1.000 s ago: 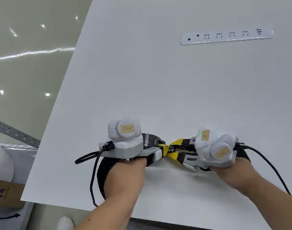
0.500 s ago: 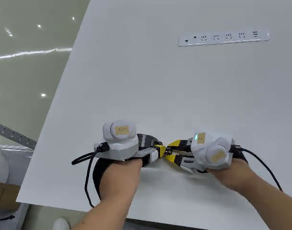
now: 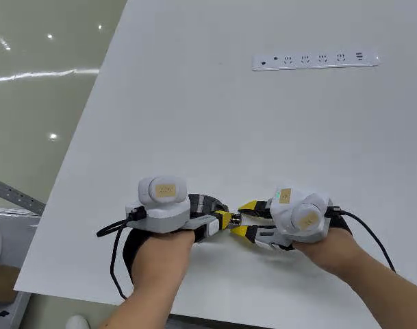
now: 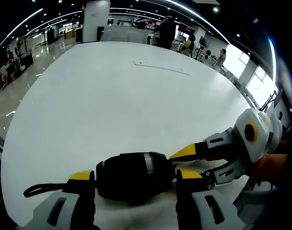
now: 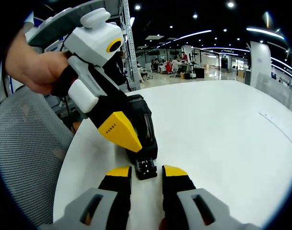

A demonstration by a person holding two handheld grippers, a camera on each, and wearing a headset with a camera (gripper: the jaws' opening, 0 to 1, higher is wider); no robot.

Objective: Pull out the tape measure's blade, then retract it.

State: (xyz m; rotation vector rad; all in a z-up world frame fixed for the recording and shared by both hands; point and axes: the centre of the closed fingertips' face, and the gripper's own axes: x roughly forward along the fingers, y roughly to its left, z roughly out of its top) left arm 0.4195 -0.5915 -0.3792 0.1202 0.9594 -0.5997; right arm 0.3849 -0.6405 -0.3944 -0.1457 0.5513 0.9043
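**Tape measure clamped by the left tool, hook end between the right tool's jaws**

Table (image 3: 229, 123): white, wide. Both tools work near its front edge. A white power strip (image 3: 316, 60) lies far back, well apart from them.

Left hand-held gripper (image 3: 218, 221): held in a hand, pointing right. In its own view (image 4: 134, 175) the two yellow-tipped jaws are pressed against either side of the black case, gripping it.

Right hand-held gripper (image 3: 244, 219): held in the other hand, pointing left, nose to nose with the left one. In its own view (image 5: 146, 172) the jaws stand slightly apart. Cannot tell whether they are pinching what sits between them.

Tape measure (image 4: 131, 175): black rounded case, low against the table and held crosswise between the left jaws. From the right gripper view (image 5: 145, 125) it sits just ahead of the right jaws, partly behind the left tool's yellow tip.

Hook end (image 5: 146, 168): a small dark tab at the mouth of the case, directly between the right jaw tips. Almost no blade is drawn out.

Strap (image 4: 40, 190): a thin black loop trailing from the far side of the case.
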